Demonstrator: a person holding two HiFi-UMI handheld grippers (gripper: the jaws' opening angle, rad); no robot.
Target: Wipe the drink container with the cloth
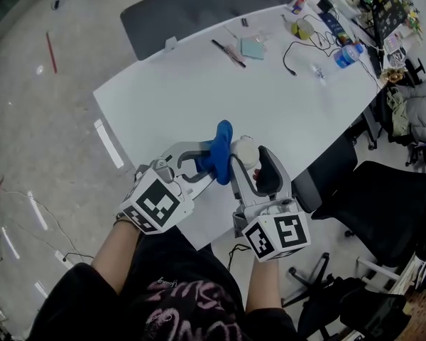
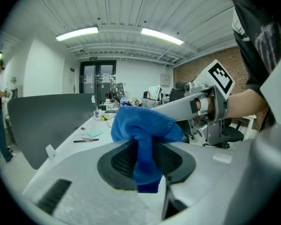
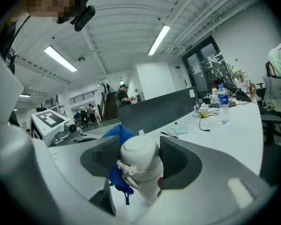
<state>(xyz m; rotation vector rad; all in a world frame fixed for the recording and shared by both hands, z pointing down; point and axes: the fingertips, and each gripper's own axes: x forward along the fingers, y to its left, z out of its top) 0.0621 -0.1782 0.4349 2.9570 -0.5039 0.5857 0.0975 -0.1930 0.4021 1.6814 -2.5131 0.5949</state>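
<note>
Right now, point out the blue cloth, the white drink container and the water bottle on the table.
blue cloth (image 2: 140, 123): left gripper view, bunched top.
white drink container (image 3: 138, 151): right gripper view, rounded lid.
water bottle (image 3: 222, 108): right gripper view, clear body.

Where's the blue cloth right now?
Head view, center: the blue cloth is pinched in the left gripper, up against the left side of the white drink container held by the right gripper, over the white table's near edge.
</note>
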